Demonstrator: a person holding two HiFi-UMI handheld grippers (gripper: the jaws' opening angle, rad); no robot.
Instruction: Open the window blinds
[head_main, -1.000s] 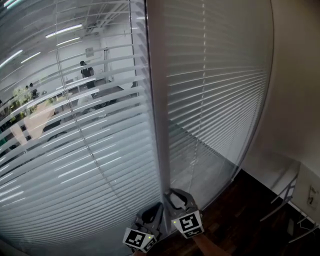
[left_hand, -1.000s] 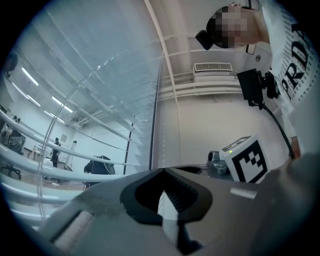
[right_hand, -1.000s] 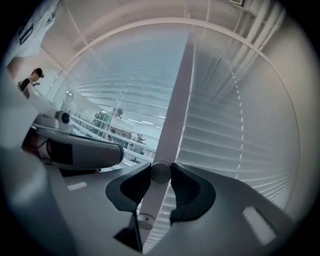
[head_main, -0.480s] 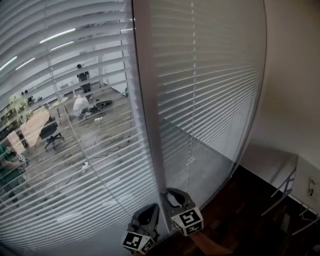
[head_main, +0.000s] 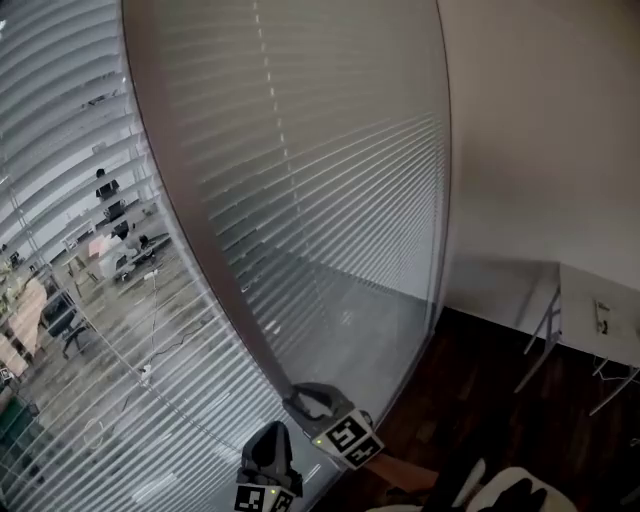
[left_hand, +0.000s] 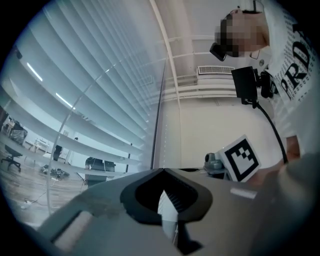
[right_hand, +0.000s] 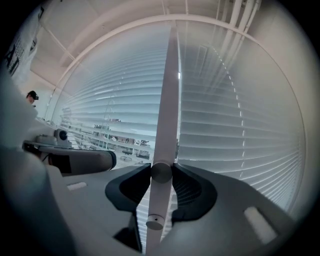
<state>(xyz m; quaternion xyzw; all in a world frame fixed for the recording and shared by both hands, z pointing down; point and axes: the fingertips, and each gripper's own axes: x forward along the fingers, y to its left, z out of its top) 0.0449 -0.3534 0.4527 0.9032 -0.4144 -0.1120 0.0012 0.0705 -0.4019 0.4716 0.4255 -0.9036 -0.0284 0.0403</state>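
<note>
Right claw (head_main: 302, 399) clamped on tilt knob (right_hand: 161, 171) on the frame post (right_hand: 169, 100) dead ahead, left claw (left_hand: 163, 171) closed and empty beside it; left blind (right_hand: 110, 120) slats open, right blind (right_hand: 235, 135) shut, so roughly half done.

A dark wooden floor (head_main: 470, 390) fills the lower right and runs up to the foot of the glass wall (head_main: 385, 330). A white table (head_main: 580, 285) stands on it at the right, on slanted legs (head_main: 537, 345). Through the blinds (head_main: 60, 110), another, grey floor (head_main: 110, 370) carries desks (head_main: 18, 342), office chairs (head_main: 62, 322) and loose cables (head_main: 150, 345).
</note>
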